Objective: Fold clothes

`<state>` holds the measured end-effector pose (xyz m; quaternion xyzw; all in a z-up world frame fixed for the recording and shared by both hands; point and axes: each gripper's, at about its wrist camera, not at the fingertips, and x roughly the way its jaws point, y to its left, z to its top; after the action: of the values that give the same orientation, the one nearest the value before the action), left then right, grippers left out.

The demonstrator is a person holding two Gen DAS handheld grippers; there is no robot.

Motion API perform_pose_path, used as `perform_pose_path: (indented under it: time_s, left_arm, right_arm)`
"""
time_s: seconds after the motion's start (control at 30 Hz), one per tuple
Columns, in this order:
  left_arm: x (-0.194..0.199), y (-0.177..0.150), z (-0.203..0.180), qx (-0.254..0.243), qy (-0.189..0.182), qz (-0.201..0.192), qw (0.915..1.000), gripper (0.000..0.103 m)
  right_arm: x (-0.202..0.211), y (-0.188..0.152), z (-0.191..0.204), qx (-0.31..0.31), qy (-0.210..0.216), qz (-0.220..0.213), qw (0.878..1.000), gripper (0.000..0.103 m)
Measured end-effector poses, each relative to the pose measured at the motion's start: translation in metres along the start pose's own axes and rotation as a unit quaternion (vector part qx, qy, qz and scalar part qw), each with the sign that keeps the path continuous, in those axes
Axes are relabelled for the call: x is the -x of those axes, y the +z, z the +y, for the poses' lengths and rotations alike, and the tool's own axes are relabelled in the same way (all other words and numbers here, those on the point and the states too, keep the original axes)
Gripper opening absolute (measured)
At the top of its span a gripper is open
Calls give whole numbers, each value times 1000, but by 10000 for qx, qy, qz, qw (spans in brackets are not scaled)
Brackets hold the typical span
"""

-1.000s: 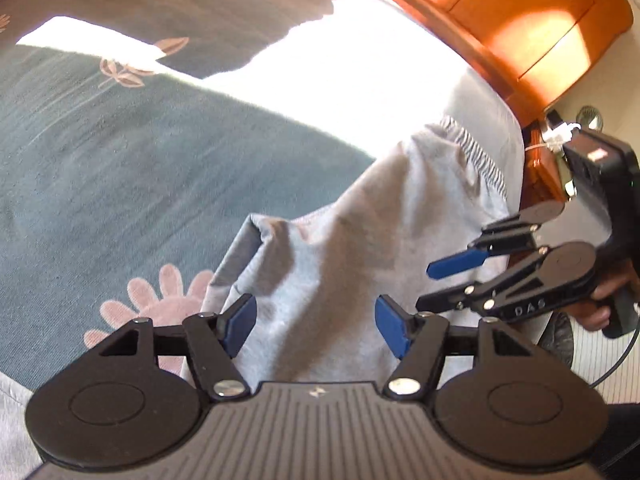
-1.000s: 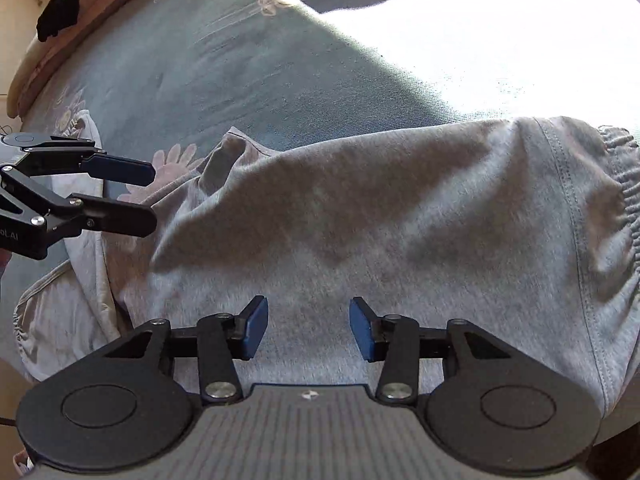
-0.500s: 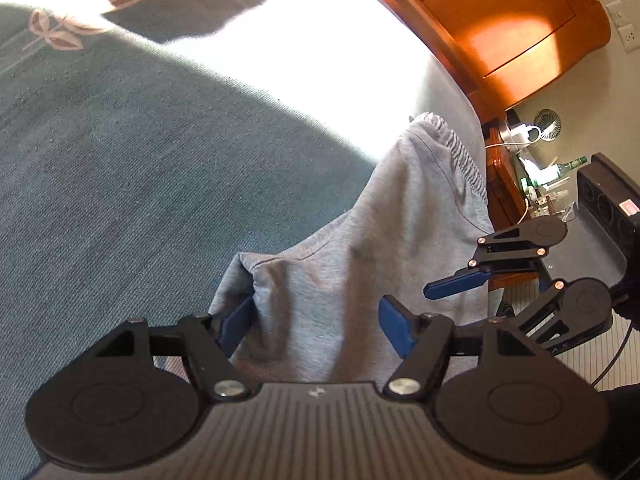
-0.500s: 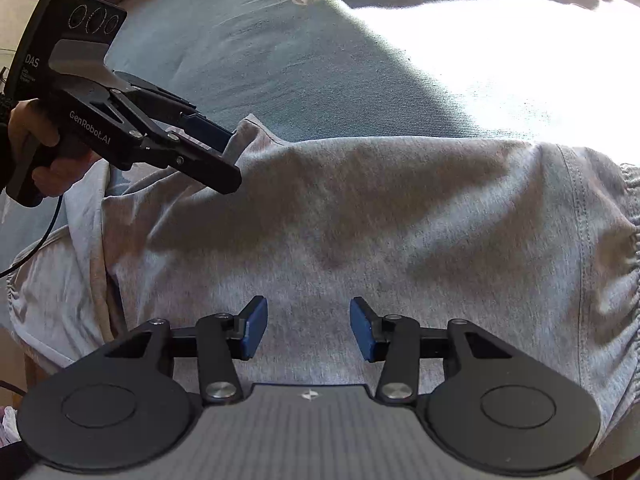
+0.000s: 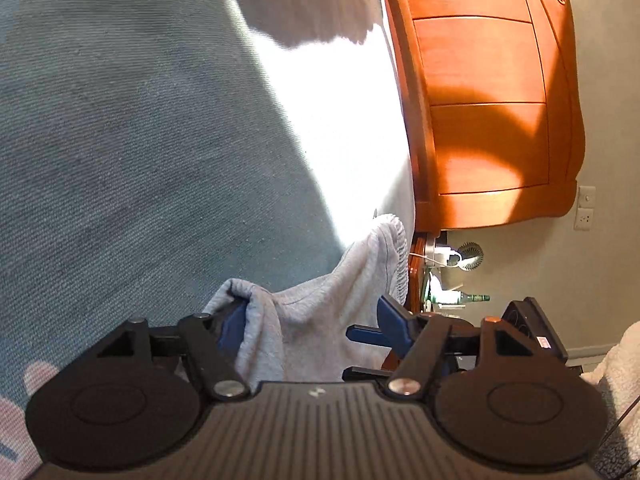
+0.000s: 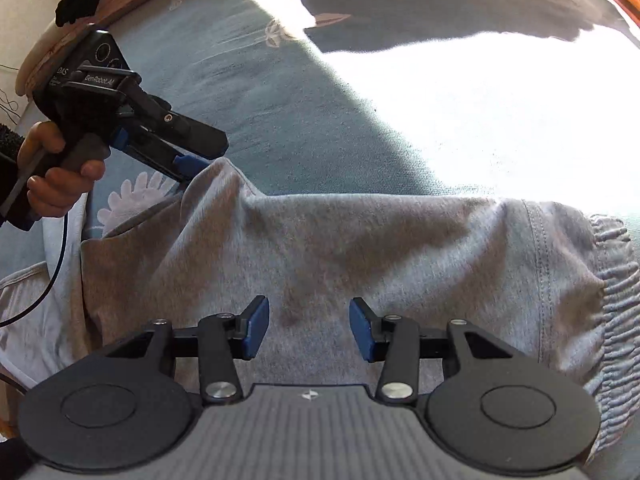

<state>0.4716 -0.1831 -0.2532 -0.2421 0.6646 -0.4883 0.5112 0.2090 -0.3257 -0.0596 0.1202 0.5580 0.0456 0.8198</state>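
A grey garment [image 6: 360, 248] with an elastic waistband [image 6: 612, 280] lies spread on the teal bed cover [image 6: 280, 92]. My left gripper [image 5: 312, 324] is low at the garment's raised corner [image 5: 256, 300]. Its jaws are closing with that fold of cloth between them. The cloth drapes over the left pad [image 5: 232, 324], and the right pad [image 5: 394, 324] stands clear of it. In the right wrist view a hand holds this left gripper [image 6: 192, 160] at the peaked corner [image 6: 224, 172]. My right gripper [image 6: 308, 328] hovers open over the garment's middle, with nothing between its pads.
An orange wooden headboard [image 5: 480, 100] bounds the bed on the right. Beside it is a nightstand with a green bottle [image 5: 476, 298] and a charger cable. A bright sun patch [image 6: 480, 120] lies across the cover. Pink flower prints [image 6: 136, 196] mark the cover near the corner.
My left gripper has sunk and rolled, coming from above the garment down onto its corner, so cloth now lies between its pads. The right gripper has stayed over the garment's middle.
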Motion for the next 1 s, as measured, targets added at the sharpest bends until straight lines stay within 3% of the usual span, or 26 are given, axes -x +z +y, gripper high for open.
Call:
perform_pose_path:
  time_s: [0.1,0.17,0.23,0.4,0.6,0.67,0.77,0.93,1.0]
  left_arm:
    - [7,-5,13,515,-210,-332,9979,66]
    - [4,-8,9,415,-150,-350,9984,65]
    - [1,-10,4,328,-63,-332,9989,66]
    - [-6,-10,-1,301,11,-255,9992,65]
    - [-13,-15,-2,318,107,-333,9989,63]
    - [-12,-16,0,349,178,-367,9986,60]
    - [-10,-19,4,394,302,-436,9978,55]
    - [-7,-26,7,441,425,-571,9965,52]
    - [-7,-27,6,465,451,-600,9961,52]
  right_arm:
    - [3,14,-3,238,-199,-292,9991,35]
    - [-10,15,-9,265,-362,-158,9989,35]
    - [-27,4,-21,17,-428,252,9988,35]
    - [-20,-12,-25,-160,-395,480,9979,34]
    - [-2,19,-27,-193,-428,-439,9979,35]
    - [-12,22,-36,-289,-726,-349,9963,35]
    - [-22,0,-61,-872,-1108,112,9899,31]
    - [-5,-13,-74,-1216,-1190,192,9852,32]
    - [1,-2,-64,-1000,-899,-69,9909,32]
